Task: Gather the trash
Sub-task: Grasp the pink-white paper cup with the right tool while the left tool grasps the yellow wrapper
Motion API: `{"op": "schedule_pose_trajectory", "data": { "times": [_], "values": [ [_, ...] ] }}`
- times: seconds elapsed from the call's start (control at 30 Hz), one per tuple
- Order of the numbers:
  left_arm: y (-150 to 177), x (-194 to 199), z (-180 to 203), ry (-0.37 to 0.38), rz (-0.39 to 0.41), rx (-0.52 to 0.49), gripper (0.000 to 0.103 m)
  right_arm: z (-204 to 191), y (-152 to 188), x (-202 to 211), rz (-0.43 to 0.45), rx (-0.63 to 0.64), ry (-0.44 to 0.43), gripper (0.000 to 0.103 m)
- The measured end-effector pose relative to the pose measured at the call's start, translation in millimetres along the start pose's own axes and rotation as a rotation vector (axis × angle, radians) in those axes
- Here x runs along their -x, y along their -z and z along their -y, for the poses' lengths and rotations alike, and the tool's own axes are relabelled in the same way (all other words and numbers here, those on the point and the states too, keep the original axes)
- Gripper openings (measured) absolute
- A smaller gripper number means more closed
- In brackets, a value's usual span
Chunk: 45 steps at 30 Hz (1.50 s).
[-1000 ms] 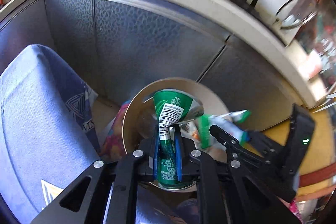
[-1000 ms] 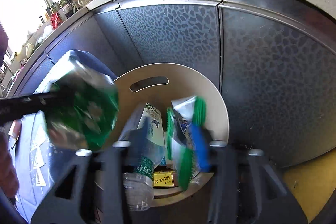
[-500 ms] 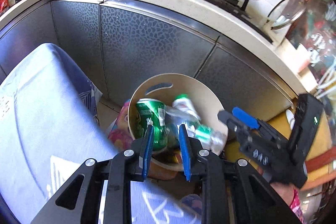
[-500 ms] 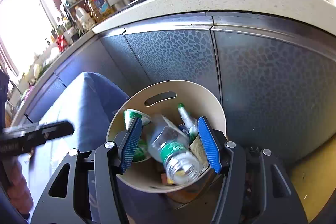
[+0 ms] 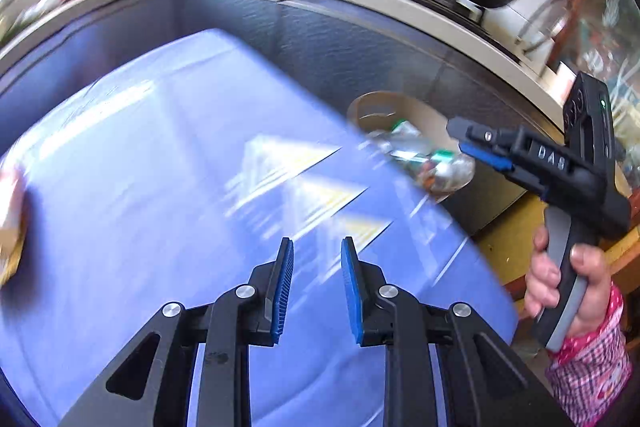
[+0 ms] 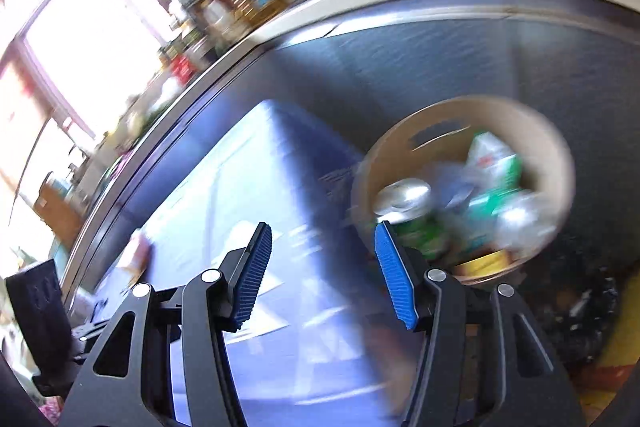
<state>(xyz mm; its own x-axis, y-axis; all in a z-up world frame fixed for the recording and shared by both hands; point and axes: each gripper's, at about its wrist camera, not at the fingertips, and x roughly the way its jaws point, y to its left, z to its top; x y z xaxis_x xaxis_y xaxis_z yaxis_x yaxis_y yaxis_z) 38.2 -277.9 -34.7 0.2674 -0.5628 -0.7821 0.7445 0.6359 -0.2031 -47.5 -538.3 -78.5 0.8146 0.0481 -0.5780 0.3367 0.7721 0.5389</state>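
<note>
Both grippers, left (image 5: 316,289) narrowly parted and right (image 6: 322,273) closing emptily, face a small pinkish-white packet (image 5: 11,223) on the blue tablecloth (image 5: 160,187), probably light and crushable, best pinched across its middle.

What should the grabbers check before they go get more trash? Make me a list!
1. Left gripper carrying nothing: ok, blue pads apart with only cloth behind.
2. Right gripper carrying nothing: ok, nothing sits between the pads.
3. Green drink can inside the round beige bin: ok.
4. Clear plastic bottle inside the bin: ok.
5. More trash on the blue tablecloth: cannot tell, a blurred pinkish thing lies at its left edge.
6. Sharp view: not ok, both pictures are smeared.
</note>
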Motion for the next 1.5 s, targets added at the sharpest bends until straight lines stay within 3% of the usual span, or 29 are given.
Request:
{"op": "schedule_pose_trajectory", "data": {
  "times": [0.17, 0.43, 0.5, 0.67, 0.77, 0.87, 0.97, 1.03, 1.13, 1.3, 1.5],
  "values": [
    [54, 46, -87, -0.048, 0.035, 0.172, 0.024, -79, 20, -58, -0.150, 0.057, -0.128, 0.048],
    [119, 118, -224, -0.121, 0.131, 0.529, 0.024, -238, 47, -181, -0.404, 0.092, -0.373, 0.052],
    [130, 133, -245, -0.139, 0.163, 0.579, 0.024, -264, 48, -210, -0.449, 0.054, -0.389, 0.057],
    [149, 145, -270, -0.143, 0.185, 0.656, 0.024, -304, 44, -276, -0.514, 0.029, -0.369, 0.057],
    [151, 142, -275, -0.126, 0.181, 0.678, 0.024, -312, 49, -297, -0.555, 0.009, -0.381, 0.029],
    [143, 136, -278, -0.089, 0.181, 0.679, 0.024, -299, 44, -288, -0.524, -0.038, -0.428, 0.025],
    [129, 127, -278, -0.046, 0.181, 0.686, 0.031, -268, 35, -267, -0.467, -0.149, -0.471, 0.025],
    [121, 120, -278, -0.022, 0.182, 0.689, 0.039, -248, 32, -254, -0.415, -0.153, -0.421, 0.025],
    [103, 104, -278, -0.008, 0.164, 0.690, 0.043, -226, 30, -242, -0.324, -0.145, -0.345, 0.025],
    [79, 94, -302, -0.082, 0.172, 0.708, 0.049, -222, 11, -231, -0.181, -0.092, -0.233, 0.025],
    [63, 76, -331, -0.007, 0.150, 0.748, 0.049, -253, 17, -256, -0.203, -0.047, -0.215, 0.025]
  ]
}}
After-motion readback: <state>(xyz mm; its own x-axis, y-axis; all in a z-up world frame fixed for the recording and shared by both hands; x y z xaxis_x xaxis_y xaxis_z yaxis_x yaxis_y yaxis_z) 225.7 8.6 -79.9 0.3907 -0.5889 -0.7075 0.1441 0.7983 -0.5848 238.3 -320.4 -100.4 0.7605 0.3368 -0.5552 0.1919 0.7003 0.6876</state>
